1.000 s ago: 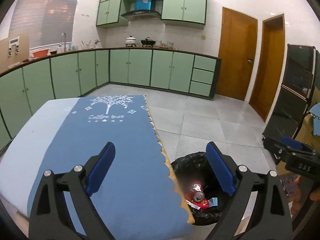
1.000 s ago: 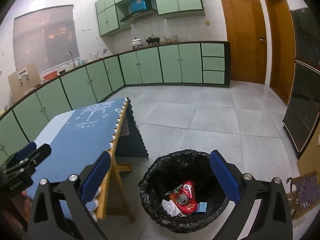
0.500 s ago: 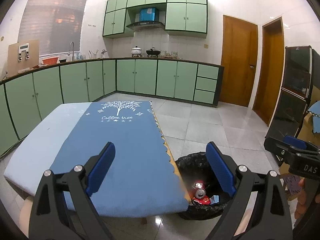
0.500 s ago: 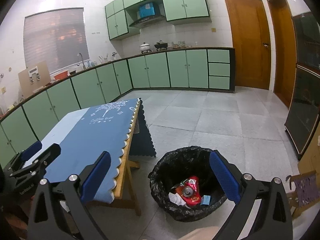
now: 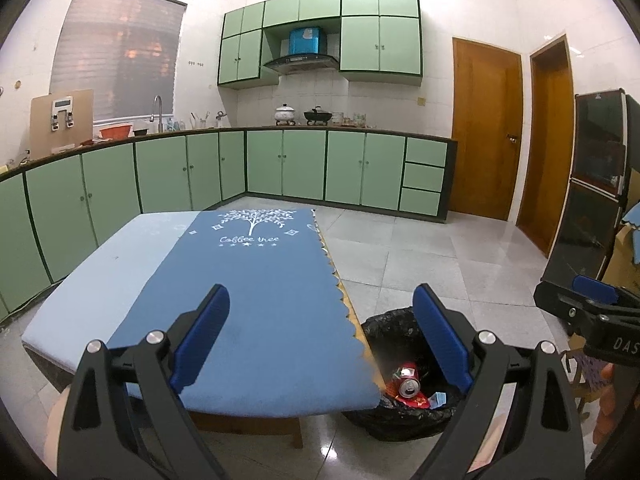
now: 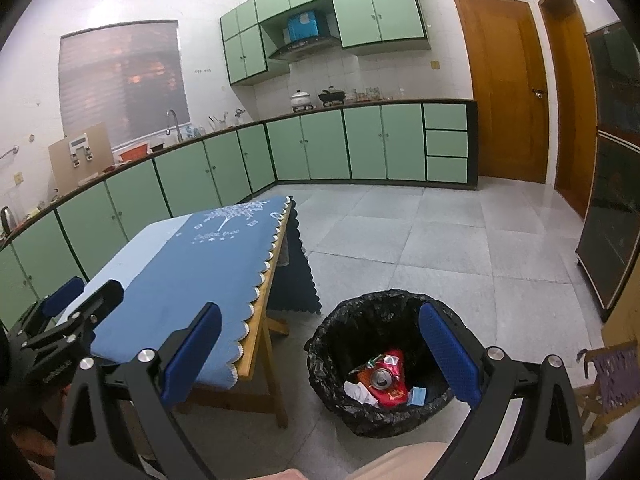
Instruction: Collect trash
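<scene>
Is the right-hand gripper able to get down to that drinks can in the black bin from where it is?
Probably yes. The right gripper is open and empty, and the can lies on top of the rubbish in the uncovered bin, with nothing over it.

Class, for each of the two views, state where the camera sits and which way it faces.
Left wrist: on the open left gripper, facing over the blue-clothed table toward green cabinets.
Right wrist: on the open right gripper, facing down at the black-lined trash bin; a hand shows lower left.
Shared: table, bin, cabinets.
</scene>
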{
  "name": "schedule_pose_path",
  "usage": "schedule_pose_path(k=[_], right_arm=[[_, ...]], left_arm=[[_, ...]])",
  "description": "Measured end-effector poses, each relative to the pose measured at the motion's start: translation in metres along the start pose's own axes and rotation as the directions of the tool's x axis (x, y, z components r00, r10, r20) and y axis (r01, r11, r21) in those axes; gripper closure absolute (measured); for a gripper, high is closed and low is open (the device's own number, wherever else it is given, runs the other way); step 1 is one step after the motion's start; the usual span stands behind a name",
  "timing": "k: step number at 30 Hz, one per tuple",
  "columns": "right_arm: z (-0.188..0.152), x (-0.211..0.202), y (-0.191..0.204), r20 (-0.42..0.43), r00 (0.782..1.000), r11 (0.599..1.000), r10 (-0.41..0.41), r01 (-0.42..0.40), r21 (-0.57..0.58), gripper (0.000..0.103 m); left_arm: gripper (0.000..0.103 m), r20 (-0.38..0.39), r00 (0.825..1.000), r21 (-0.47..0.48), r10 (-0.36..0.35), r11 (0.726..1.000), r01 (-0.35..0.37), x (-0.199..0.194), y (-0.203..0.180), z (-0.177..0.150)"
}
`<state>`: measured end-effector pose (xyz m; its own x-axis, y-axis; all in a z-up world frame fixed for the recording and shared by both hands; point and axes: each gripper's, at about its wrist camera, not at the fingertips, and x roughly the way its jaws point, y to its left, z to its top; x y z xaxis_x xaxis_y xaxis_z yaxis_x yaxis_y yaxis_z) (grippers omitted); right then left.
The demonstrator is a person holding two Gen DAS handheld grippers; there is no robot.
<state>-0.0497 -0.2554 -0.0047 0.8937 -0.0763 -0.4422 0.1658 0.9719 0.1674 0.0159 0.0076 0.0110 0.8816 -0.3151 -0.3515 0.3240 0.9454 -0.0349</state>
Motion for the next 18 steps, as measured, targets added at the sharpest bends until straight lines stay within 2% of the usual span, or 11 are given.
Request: schedule_pose_path(k=[9,18], right_arm=[[0.007,-0.004,0.008,0.027,1.0,0.999,0.01,-0.009,-0.03,0.006],[0.004,0.004,0.016,0.018,1.0,0.999,0.017,-0.016,-0.052,0.006]], left_arm=[[0.013,0.015,1.0,0.003,0.007,1.0,-0.007,-0.01,0.001,-0.004],[0.013,0.014,1.0,-0.006,0.018,1.0,-0.018,-0.009,0.005,-0.006]])
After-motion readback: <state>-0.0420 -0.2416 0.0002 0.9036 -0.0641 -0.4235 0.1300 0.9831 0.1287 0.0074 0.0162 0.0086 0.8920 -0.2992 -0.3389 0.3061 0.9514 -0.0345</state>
